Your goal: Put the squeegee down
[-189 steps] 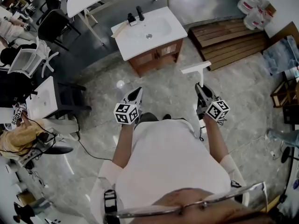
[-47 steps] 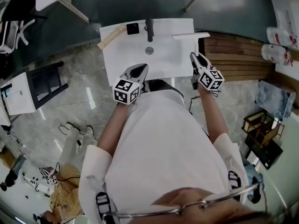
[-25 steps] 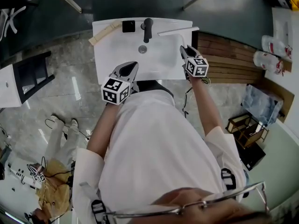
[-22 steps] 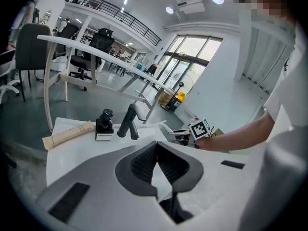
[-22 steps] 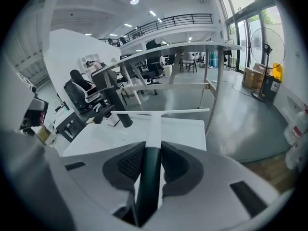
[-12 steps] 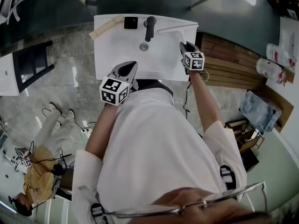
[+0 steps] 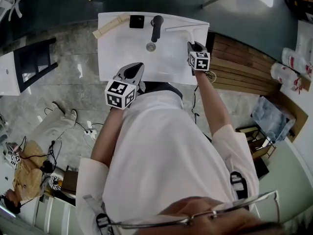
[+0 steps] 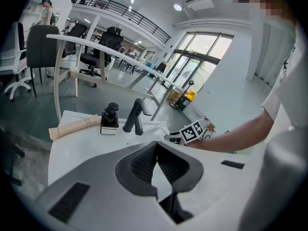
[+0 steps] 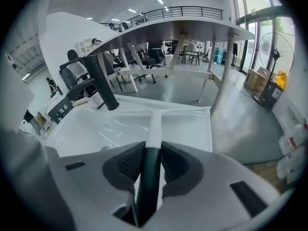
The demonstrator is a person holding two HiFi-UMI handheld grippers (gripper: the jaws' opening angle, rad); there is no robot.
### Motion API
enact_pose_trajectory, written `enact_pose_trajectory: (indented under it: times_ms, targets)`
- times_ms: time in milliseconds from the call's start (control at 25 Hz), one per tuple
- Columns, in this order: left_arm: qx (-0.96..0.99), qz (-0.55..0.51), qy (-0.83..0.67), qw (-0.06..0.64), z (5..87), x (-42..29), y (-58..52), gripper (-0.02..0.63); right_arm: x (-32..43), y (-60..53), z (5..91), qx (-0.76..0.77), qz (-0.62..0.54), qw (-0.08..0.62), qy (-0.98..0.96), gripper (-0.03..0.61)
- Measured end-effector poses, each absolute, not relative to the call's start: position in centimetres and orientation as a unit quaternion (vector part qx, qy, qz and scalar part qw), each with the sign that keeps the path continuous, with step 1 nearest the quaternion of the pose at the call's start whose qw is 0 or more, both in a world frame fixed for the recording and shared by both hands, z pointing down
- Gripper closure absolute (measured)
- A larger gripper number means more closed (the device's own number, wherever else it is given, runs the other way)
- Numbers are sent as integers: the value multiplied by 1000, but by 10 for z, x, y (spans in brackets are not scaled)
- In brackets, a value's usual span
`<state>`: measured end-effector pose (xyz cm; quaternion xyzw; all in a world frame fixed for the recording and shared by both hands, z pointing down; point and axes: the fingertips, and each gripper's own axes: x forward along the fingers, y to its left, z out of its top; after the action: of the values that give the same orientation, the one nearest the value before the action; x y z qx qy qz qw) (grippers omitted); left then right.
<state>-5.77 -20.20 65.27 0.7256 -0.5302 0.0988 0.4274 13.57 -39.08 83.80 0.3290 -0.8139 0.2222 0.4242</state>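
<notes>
The squeegee (image 9: 154, 121) is white with a dark handle. My right gripper (image 9: 150, 165) is shut on that handle. Its blade (image 7: 185, 27) lies across the back right corner of the white sink (image 7: 120, 50); I cannot tell whether it touches. In the head view the right gripper (image 7: 195, 47) is over the sink's right edge. My left gripper (image 7: 132, 72) hangs over the sink's front edge, left of the drain. Its jaws meet at the tips with nothing between them (image 8: 157, 144).
A black faucet (image 7: 155, 27), a black soap dispenser (image 7: 137, 21) and a tan roll (image 7: 111, 25) stand along the sink's back rim. A wooden pallet (image 7: 244, 65) lies to the right, a black shelf (image 7: 34, 58) to the left. A person (image 7: 29, 165) sits on the floor at far left.
The right gripper has sunk toward the sink's right rim with the squeegee, bringing the blade down to the back corner. The left gripper has stayed about where it was.
</notes>
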Motion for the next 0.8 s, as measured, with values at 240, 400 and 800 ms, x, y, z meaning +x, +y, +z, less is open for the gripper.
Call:
enact_pose_trajectory:
  times_ms: [240,400,800]
  targets:
    - [720,99,-536,430,654,-54,-202,609,139,-388,847,333,214,433,-810,479]
    - [716,103,-538,432,657,-52,-199,609,140,-387,851,331,213,435,-810,479]
    - [712,100,-548,428,655,-48,-189,609,136,-390,850,325,203,436,-814,423]
